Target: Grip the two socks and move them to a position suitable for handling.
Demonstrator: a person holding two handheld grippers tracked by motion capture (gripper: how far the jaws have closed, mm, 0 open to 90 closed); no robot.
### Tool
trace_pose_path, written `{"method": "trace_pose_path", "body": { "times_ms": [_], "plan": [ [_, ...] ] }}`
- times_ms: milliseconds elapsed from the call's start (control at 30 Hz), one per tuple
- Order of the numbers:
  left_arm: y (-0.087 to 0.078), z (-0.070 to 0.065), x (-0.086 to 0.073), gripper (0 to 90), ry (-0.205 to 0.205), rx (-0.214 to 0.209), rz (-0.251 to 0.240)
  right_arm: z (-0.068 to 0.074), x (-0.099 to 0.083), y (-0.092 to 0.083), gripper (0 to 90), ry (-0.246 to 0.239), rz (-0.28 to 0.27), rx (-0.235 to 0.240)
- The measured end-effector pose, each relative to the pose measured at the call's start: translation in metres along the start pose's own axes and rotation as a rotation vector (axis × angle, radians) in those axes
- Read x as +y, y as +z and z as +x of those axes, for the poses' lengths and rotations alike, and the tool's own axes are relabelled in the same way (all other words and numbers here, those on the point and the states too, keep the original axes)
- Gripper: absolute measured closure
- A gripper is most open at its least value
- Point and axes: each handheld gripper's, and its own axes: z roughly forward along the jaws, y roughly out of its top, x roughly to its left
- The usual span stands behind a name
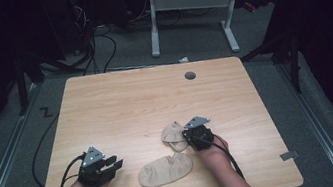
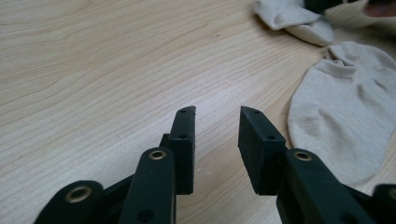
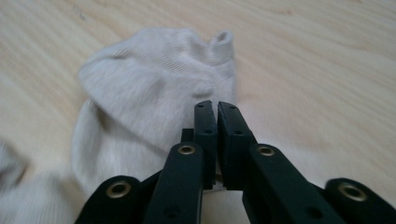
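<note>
Handling two beige socks: light, limp knit, non-fragile, prone to bunching. Flat sock (image 1: pixel 165 170) lower centre of table (image 1: pixel 121 105); crumpled sock (image 1: pixel 173 135) just above. Right gripper (image 3: pixel 217 106) nearly pressed together, nothing visibly pinched. Left gripper (image 2: pixel 217 112) spread, empty. Best hold: cuff rim.

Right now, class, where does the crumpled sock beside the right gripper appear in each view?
High view: crumpled sock right of the table's middle, near the front.
Left gripper view: sock at the top edge, above the flat sock.
Right gripper view: sock centre-left, beyond the fingers.
Shared landmark: the right gripper beside it.
</note>
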Motion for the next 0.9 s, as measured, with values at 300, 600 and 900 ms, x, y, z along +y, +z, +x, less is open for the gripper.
{"method": "trace_pose_path", "body": {
  "times_ms": [300,600,900],
  "plan": [
    [0.001,-0.003,0.001,67.0,0.001,-0.003,0.001,0.004,-0.009,-0.038,69.7,0.033,-0.083,0.013],
    [0.003,-0.003,0.0,67.1,0.003,-0.003,0.008,0.033,0.026,0.01,57.5,-0.057,0.018,0.04],
    [0.001,-0.001,0.0,67.1,0.002,-0.005,0.002,0.016,0.023,-0.015,84.1,0.01,-0.102,0.021]
  ]
}}
